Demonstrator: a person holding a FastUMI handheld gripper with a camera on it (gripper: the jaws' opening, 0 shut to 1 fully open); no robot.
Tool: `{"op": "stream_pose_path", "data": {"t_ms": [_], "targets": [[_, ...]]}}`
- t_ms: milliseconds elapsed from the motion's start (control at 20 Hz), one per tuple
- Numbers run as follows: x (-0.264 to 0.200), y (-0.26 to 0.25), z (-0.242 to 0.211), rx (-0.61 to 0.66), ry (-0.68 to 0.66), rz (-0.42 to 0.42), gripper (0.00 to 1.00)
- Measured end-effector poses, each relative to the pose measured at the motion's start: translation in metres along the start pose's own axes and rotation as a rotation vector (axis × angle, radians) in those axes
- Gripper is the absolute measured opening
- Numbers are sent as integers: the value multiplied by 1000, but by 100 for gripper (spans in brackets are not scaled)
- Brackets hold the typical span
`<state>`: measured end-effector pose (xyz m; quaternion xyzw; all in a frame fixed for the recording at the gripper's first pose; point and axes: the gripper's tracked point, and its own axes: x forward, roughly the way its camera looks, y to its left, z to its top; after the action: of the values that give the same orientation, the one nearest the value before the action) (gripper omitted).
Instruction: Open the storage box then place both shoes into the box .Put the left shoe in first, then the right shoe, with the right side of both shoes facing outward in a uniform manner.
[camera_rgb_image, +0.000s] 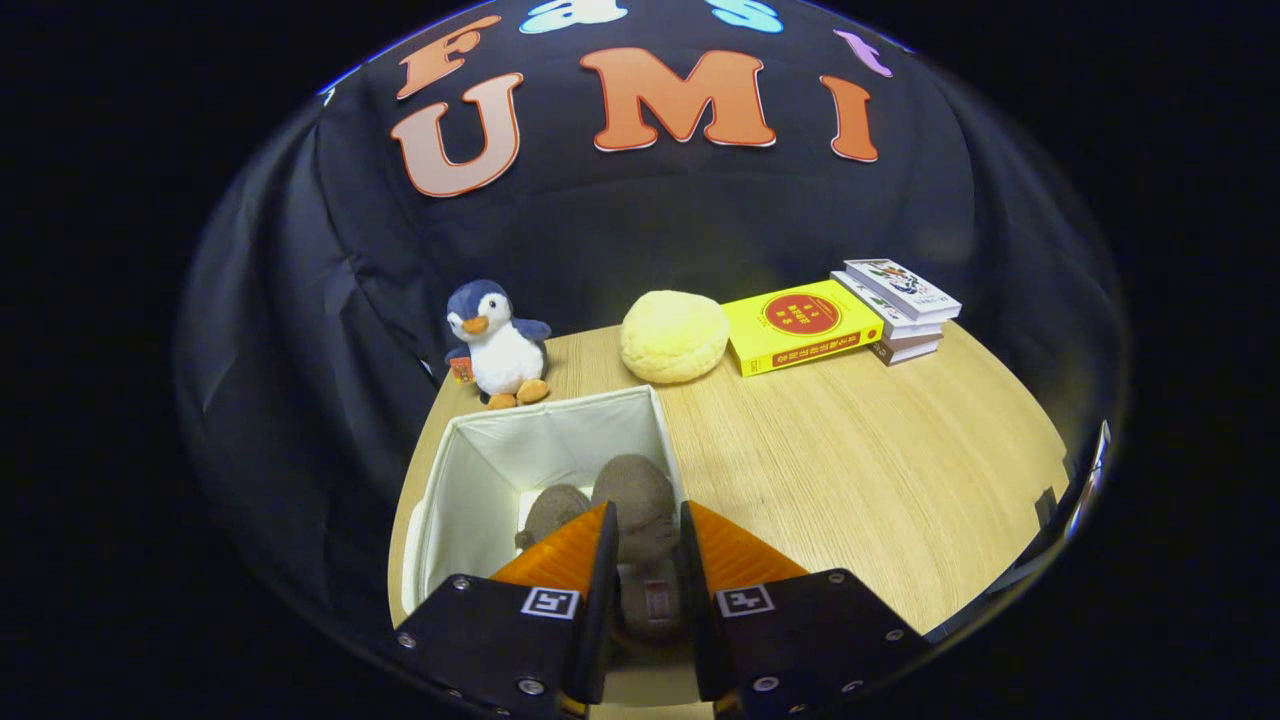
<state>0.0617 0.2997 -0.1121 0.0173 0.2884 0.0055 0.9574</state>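
An open white fabric storage box (480, 470) stands on the wooden table, just ahead of and below the fingers. A brown fuzzy shoe (553, 510) lies inside it toward the left. A second brown fuzzy shoe (640, 500) sits between the fingers, toe pointing away, hanging over the box's right part. My gripper (647, 545) is shut on this second shoe, with both fingers pressing its sides. The shoe's heel end and a small tag show low between the fingers.
A plush penguin (498, 345) stands behind the box at its far left. A yellow round cushion (674, 336), a yellow book (800, 325) and a small stack of books (900, 308) lie along the table's far side. Bare tabletop (860, 470) lies right of the box.
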Motion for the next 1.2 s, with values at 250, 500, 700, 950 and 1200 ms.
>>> {"op": "stream_pose_path", "data": {"t_ms": [250,500,700,950,1200], "targets": [[-23,-19,34,-40,-82,-21,61],[-61,-43,74,-50,-189,-30,95],[-90,-58,101,-90,-267,-28,98],[-115,-63,121,-92,-347,8,98],[-127,-68,122,-84,-374,22,97]]}}
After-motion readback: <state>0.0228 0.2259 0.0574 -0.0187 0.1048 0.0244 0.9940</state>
